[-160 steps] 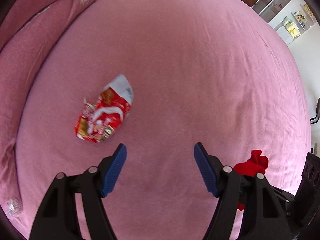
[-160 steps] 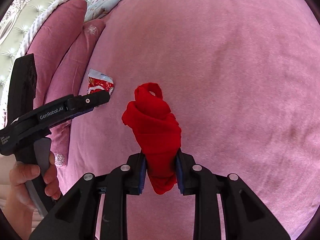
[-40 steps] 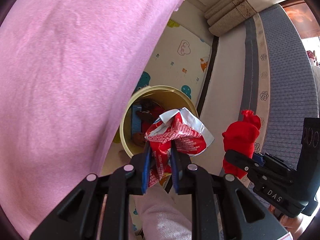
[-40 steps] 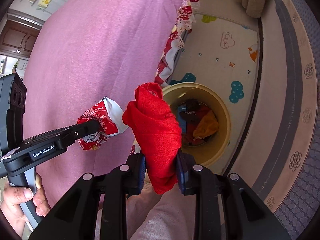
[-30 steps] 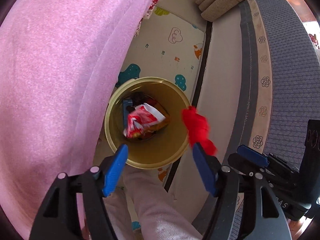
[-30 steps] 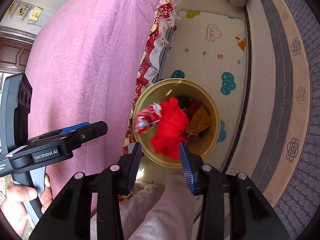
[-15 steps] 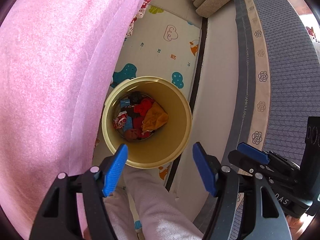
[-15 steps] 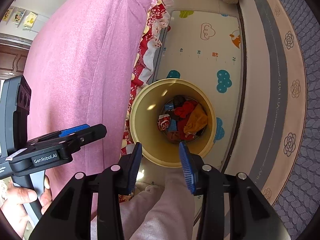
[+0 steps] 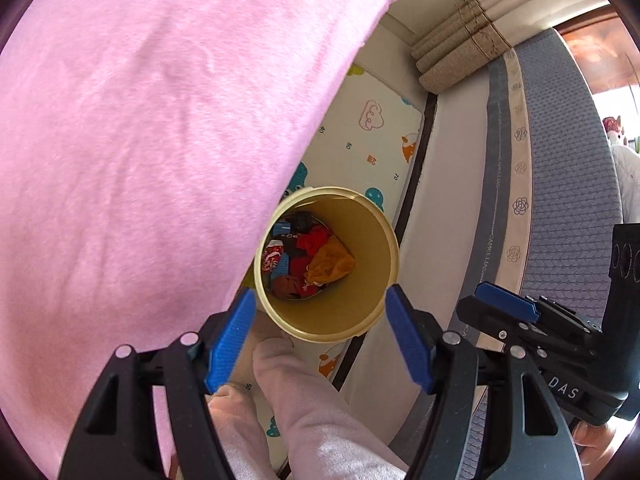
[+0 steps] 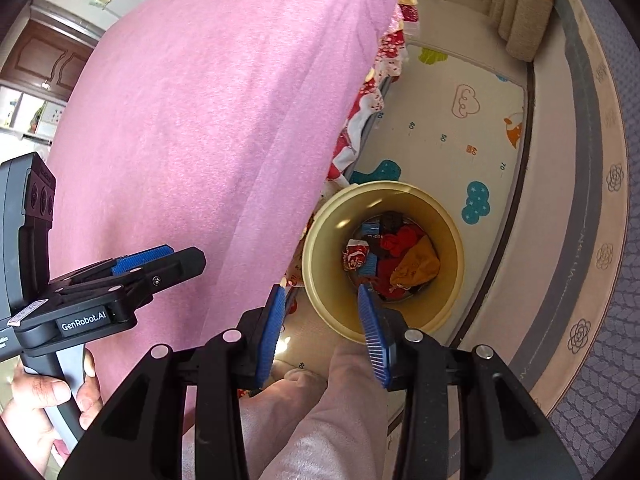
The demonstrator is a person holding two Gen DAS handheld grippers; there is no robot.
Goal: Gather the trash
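You held both grippers above the yellow bin, which stood on a cream play mat printed with clouds, animals and small numbers such as 40, 50, 60 and 70. The bed under its pink blanket rose just beside the bin, with a red patterned skirt hanging below the blanket's edge. Beyond the mat from the bin lay a grey rug bordered with flower marks. The left gripper read "GenRobot.AI" and the right gripper "DAS". Both sets of fingers were spread and carried nothing. The red snack wrapper and red cloth lay inside the bin.
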